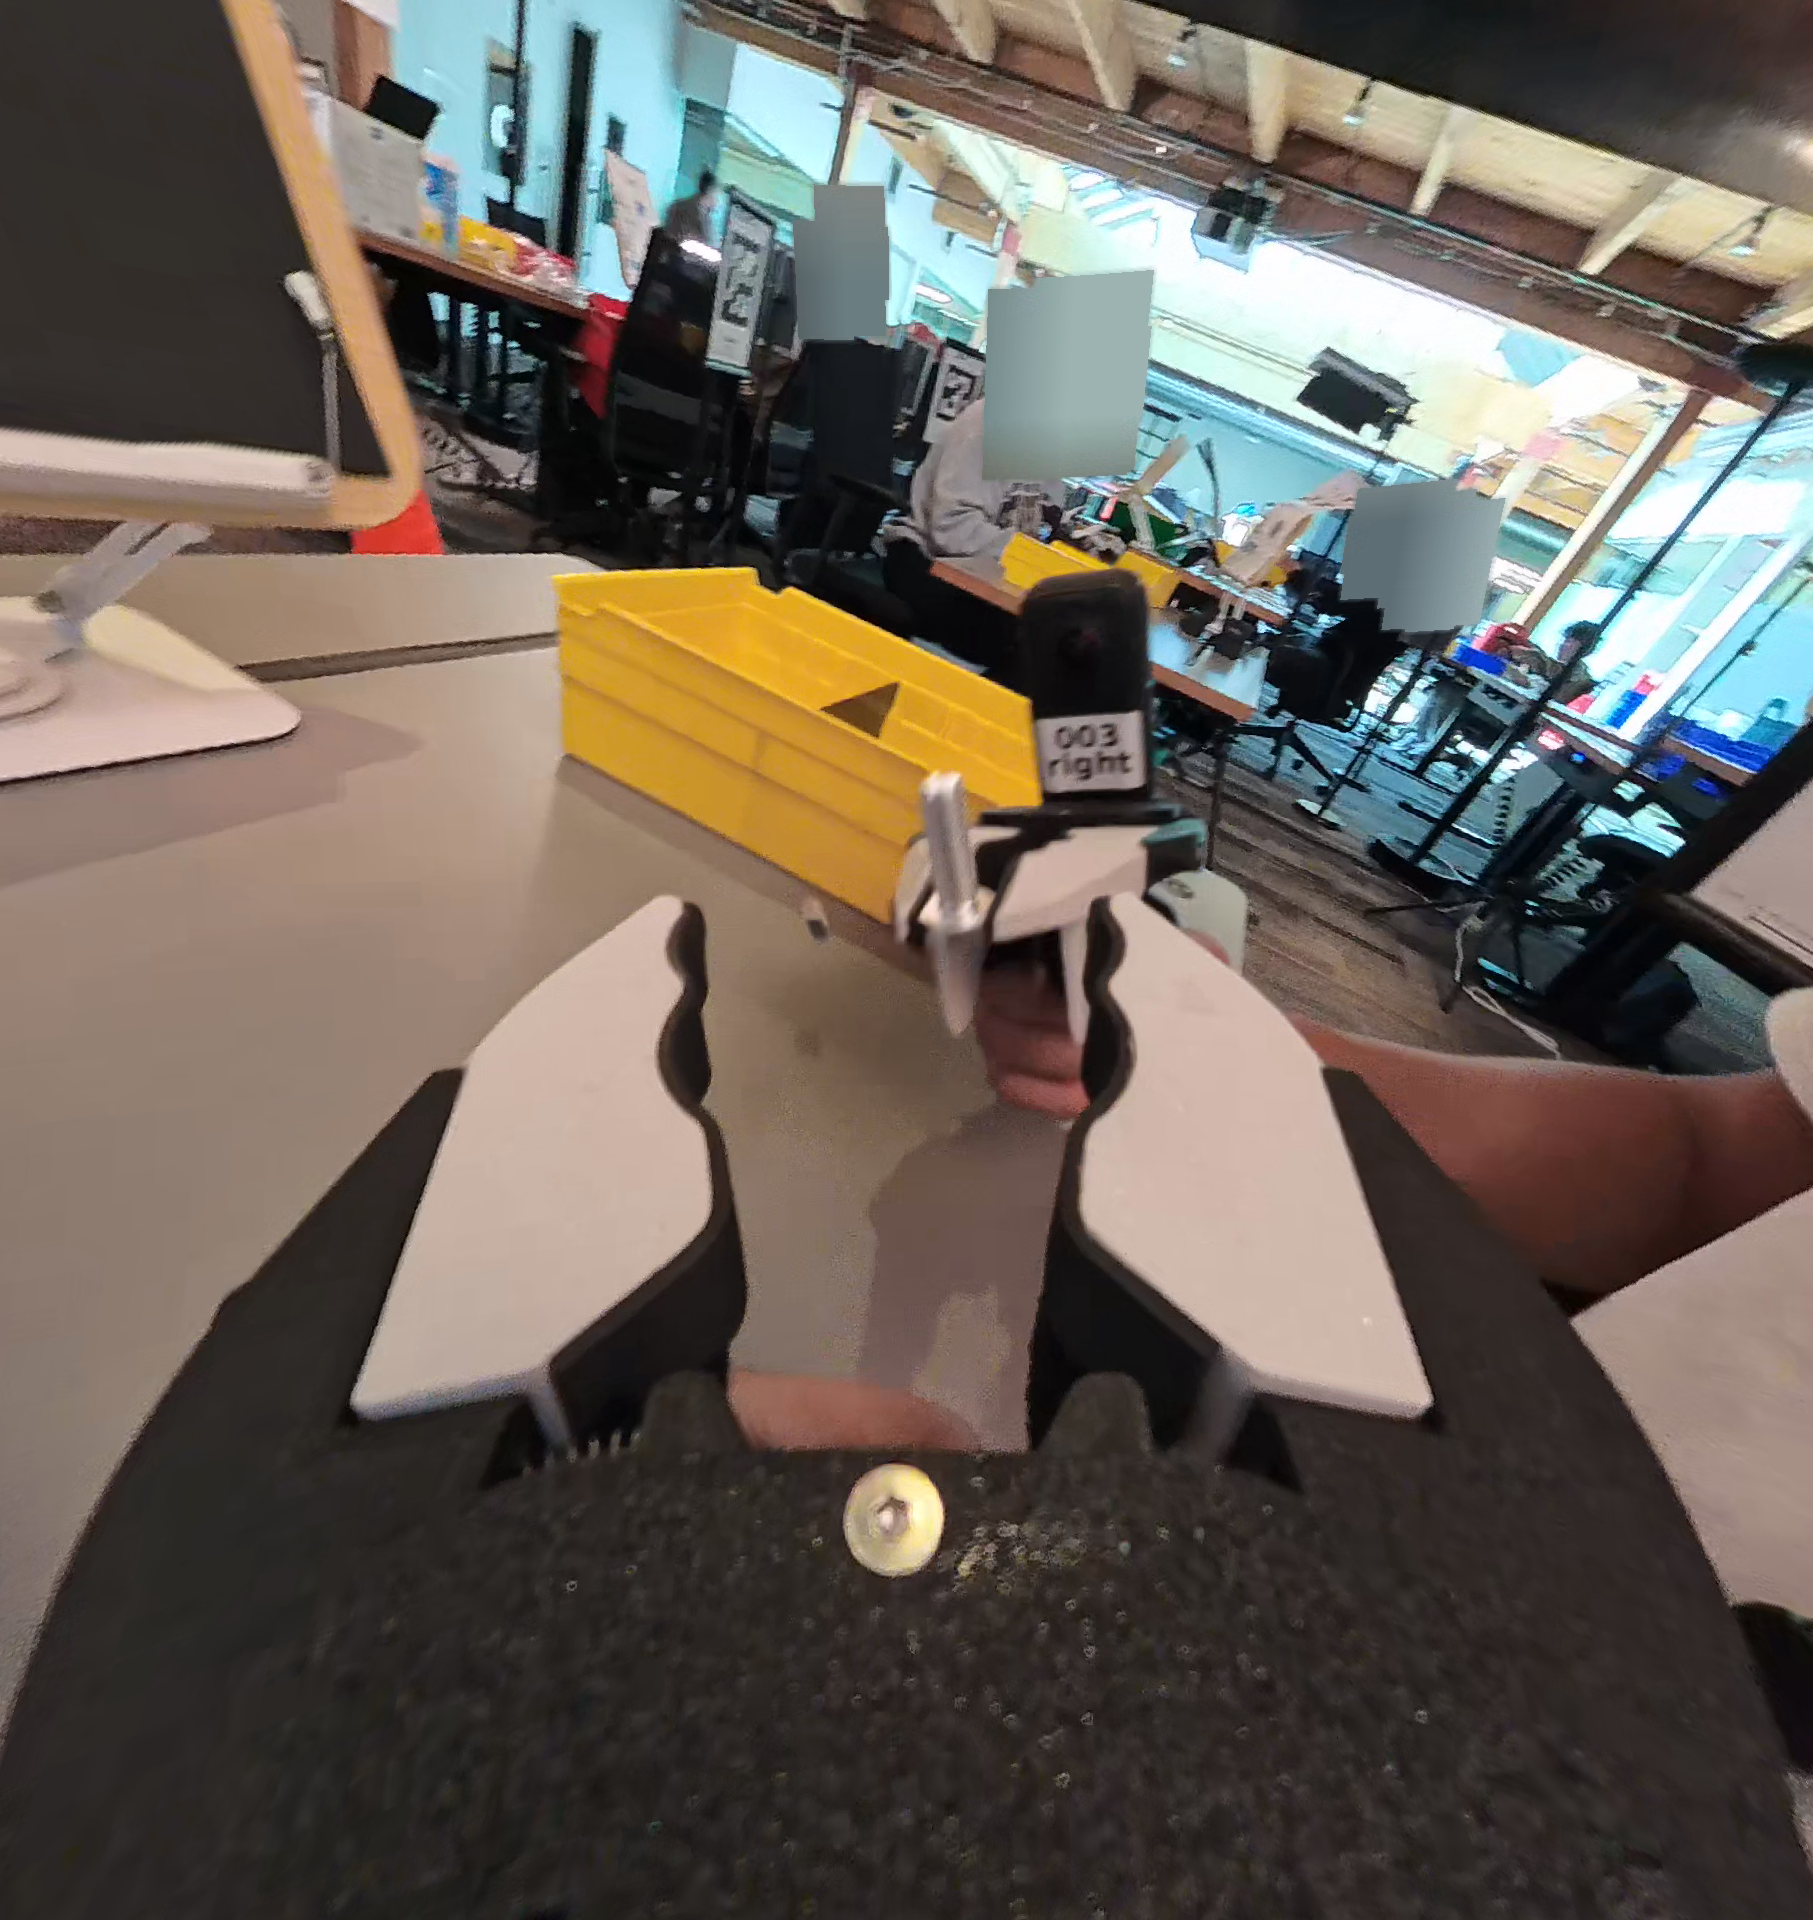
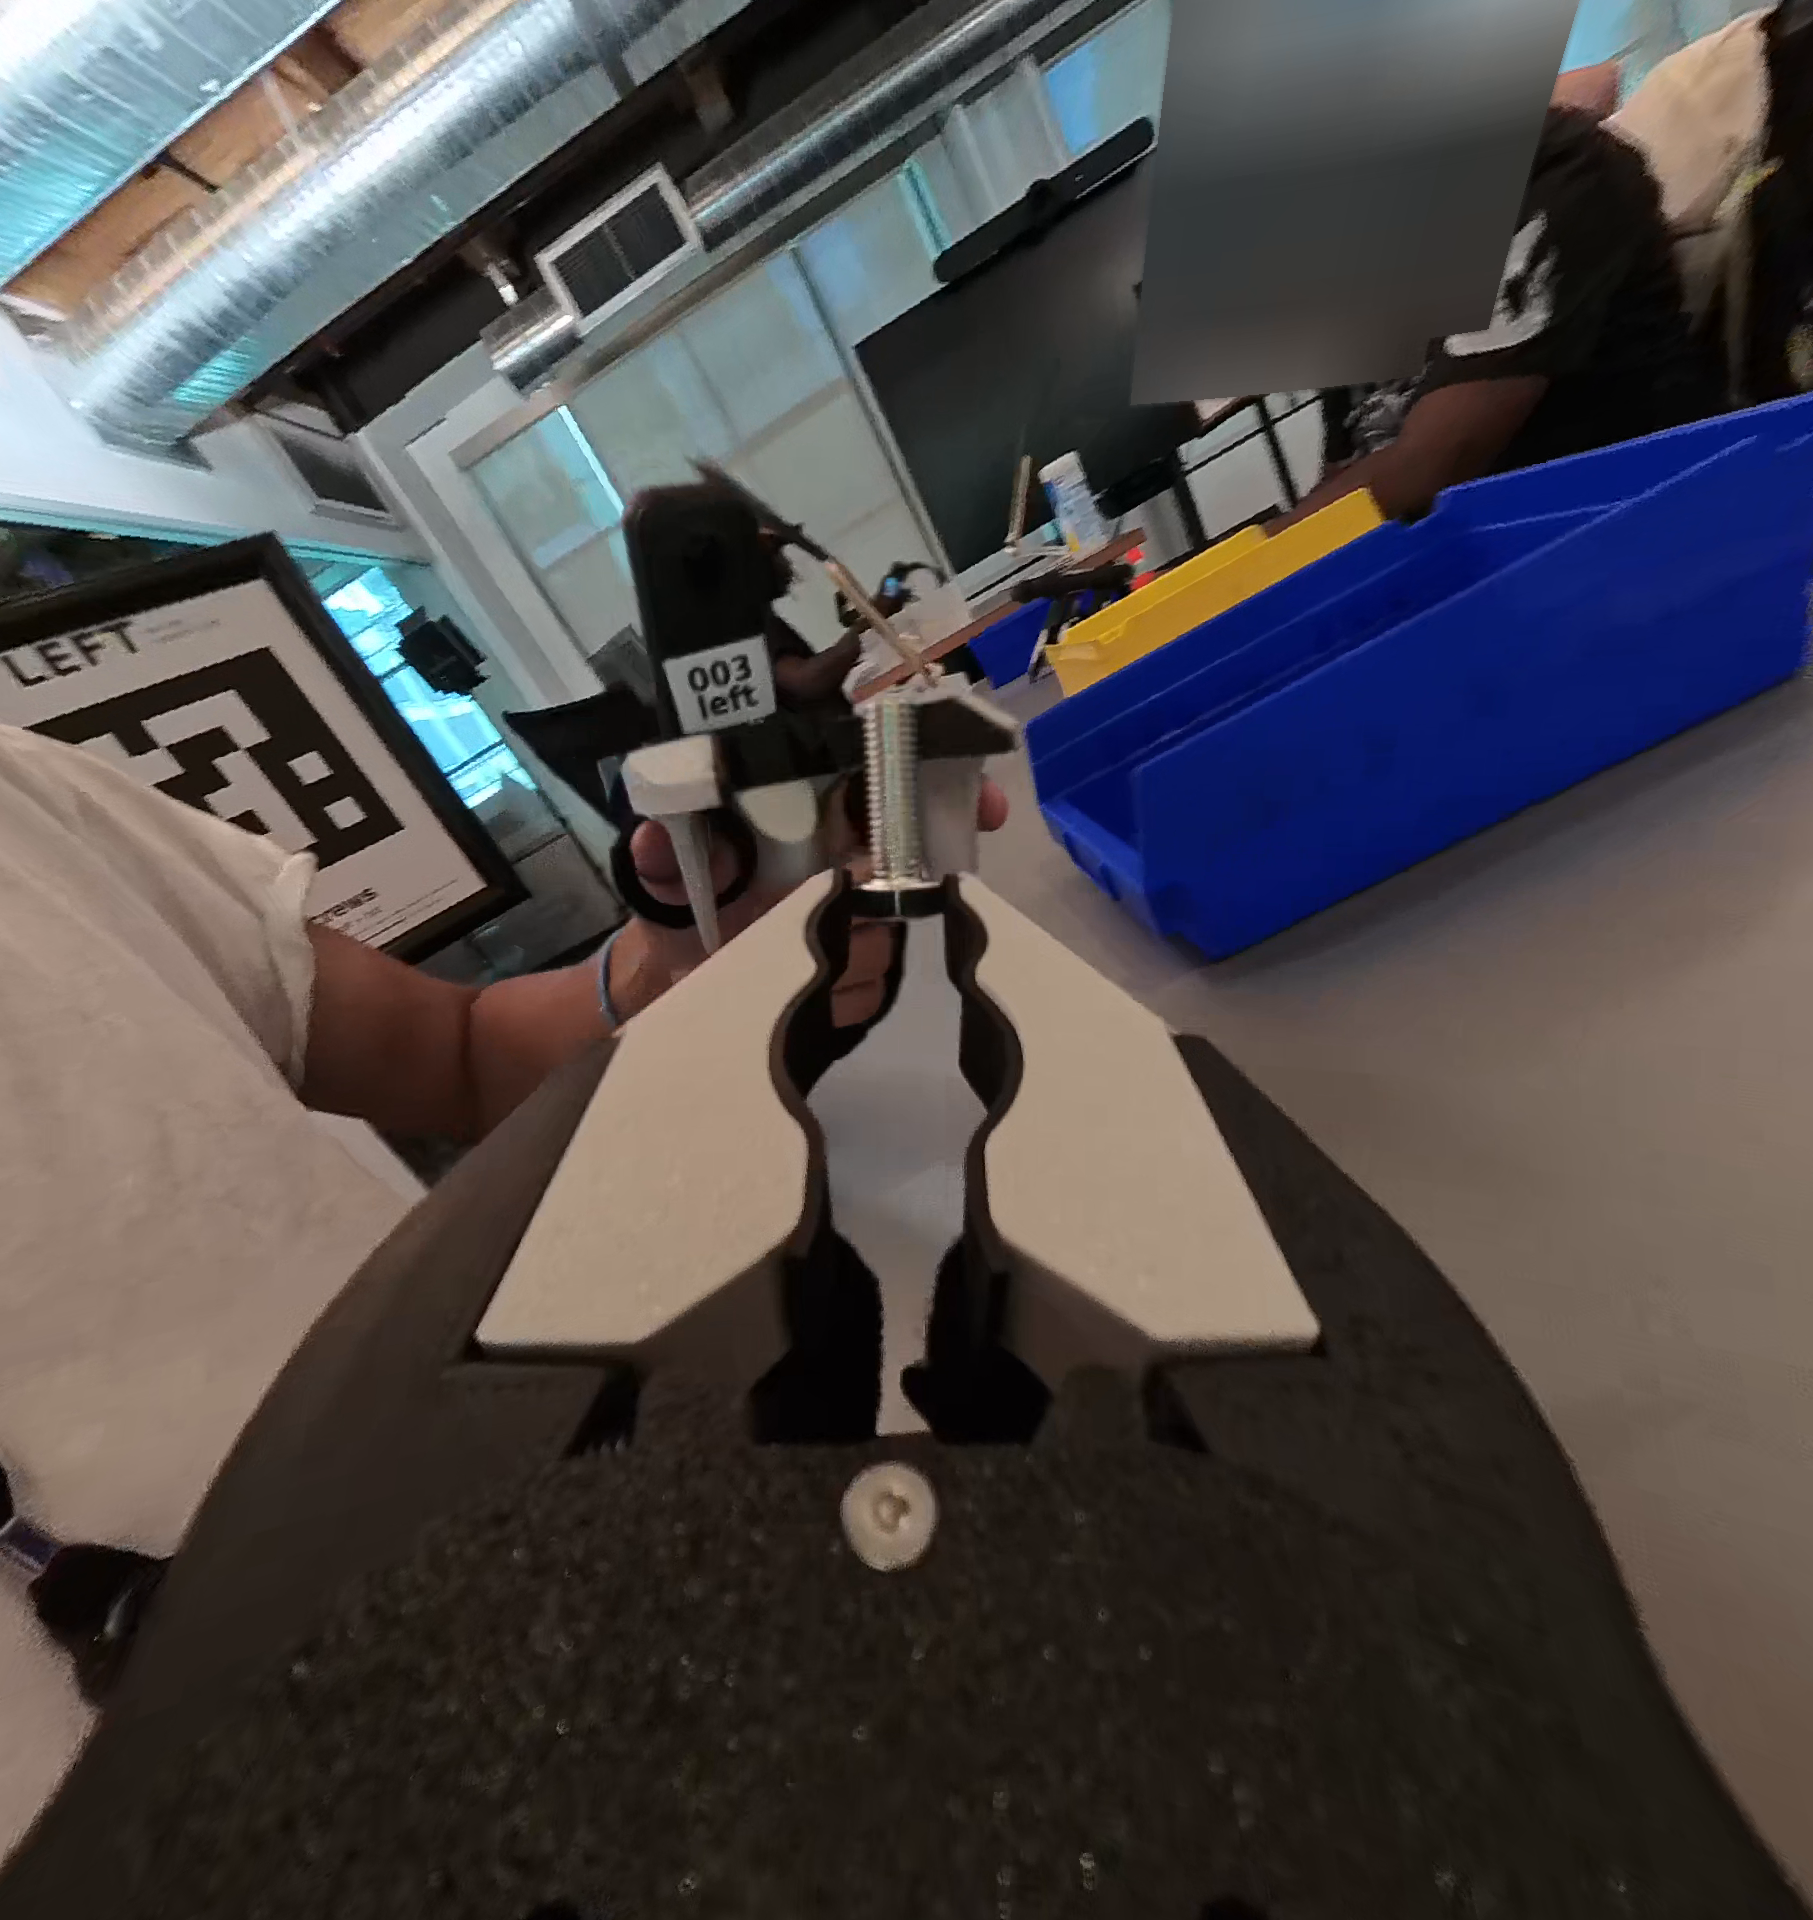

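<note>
Silver bolt (image 2: 889,795) stood pinched in the right gripper (image 2: 894,906); left gripper (image 1: 894,935) gaped empty; yellow bin (image 1: 777,717) appeared only leftward.

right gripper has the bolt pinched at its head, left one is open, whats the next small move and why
Probably ease the open left gripper toward the bolt. The right gripper pinches it at the head, leaving the upright threaded shank bare, and the left fingers hold nothing.

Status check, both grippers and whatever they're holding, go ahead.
Right gripper shut on bolt, shank upright. Left gripper open, empty, facing it. Yellow bin beyond, blue bin aside.
</note>
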`<action>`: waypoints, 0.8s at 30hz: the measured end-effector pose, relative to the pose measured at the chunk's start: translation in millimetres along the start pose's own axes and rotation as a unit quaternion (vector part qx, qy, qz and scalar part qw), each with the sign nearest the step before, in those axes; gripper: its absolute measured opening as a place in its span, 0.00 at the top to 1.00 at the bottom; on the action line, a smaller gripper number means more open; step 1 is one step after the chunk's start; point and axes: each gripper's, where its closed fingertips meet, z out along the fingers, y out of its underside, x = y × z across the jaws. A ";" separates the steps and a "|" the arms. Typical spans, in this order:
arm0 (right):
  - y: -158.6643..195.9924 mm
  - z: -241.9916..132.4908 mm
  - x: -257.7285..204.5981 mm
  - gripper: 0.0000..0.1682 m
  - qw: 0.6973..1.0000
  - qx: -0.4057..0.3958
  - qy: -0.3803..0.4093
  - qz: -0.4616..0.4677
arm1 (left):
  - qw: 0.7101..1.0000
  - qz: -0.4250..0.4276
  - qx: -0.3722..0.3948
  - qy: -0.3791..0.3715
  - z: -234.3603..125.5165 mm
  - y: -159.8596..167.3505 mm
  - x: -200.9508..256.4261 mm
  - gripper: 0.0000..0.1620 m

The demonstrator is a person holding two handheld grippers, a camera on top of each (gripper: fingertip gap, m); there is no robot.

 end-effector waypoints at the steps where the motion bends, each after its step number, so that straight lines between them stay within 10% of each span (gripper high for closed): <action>1: -1.6 -5.6 3.7 0.90 1.000 0.001 0.011 -0.002 | 1.000 -0.007 -0.002 -0.010 -3.6 3.6 -5.9 0.58; 18: 39.7 1.4 26.9 0.90 0.992 -0.100 0.081 0.000 | 0.996 -0.075 -0.010 -0.048 -15.9 54.7 -18.8 0.72; 24: -47.7 -51.8 36.0 0.90 0.970 -0.091 0.205 -0.093 | 0.997 -0.056 -0.021 -0.053 -19.2 56.7 -18.1 0.73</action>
